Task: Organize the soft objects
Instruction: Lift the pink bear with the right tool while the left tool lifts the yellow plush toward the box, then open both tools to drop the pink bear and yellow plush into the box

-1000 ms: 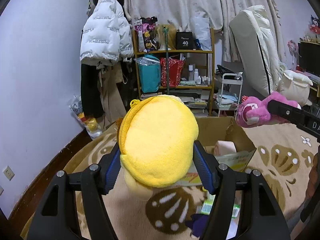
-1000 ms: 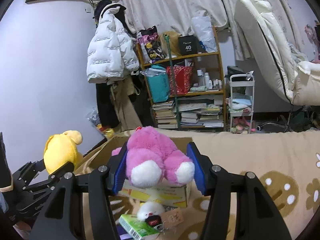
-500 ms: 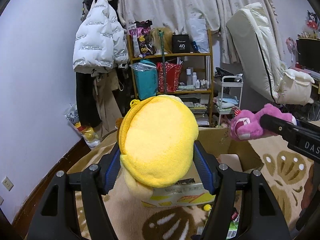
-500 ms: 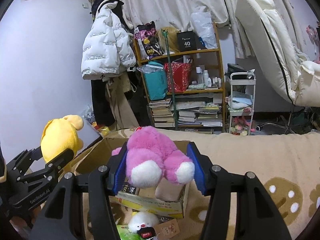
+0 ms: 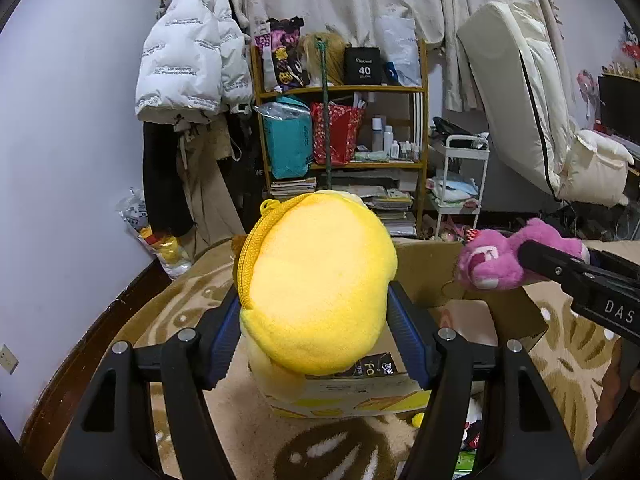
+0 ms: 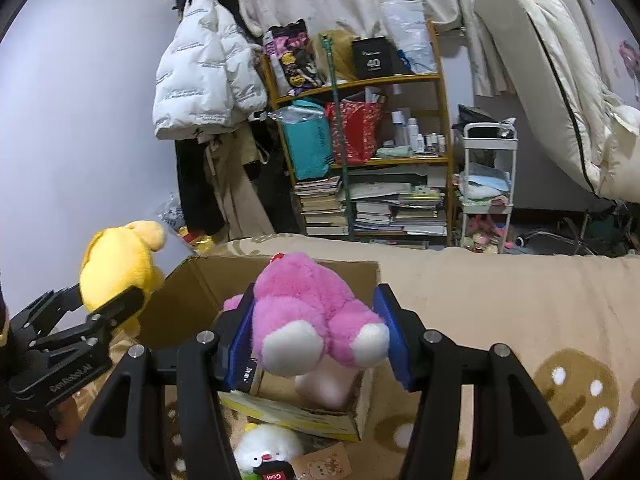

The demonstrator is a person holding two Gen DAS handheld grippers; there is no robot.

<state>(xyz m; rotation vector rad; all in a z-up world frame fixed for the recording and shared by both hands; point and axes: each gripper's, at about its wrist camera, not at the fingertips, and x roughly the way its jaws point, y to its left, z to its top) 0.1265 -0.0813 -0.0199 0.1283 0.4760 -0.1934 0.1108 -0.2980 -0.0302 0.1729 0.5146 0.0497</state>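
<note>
Readable text: "40" on the black box [image 5: 362,65] on the wooden shelf's top level; "DAS" on the black right claw arm [image 5: 600,296]; "GenRobot.AI" on the black left claw arm [image 6: 66,376]; "Cool" on the small black-and-red tag [image 6: 272,475]; "FO" on the cardboard box flap [image 5: 370,368].

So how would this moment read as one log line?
left gripper: shut on yellow plush | right gripper: shut on pink plush | both above cardboard box
</note>
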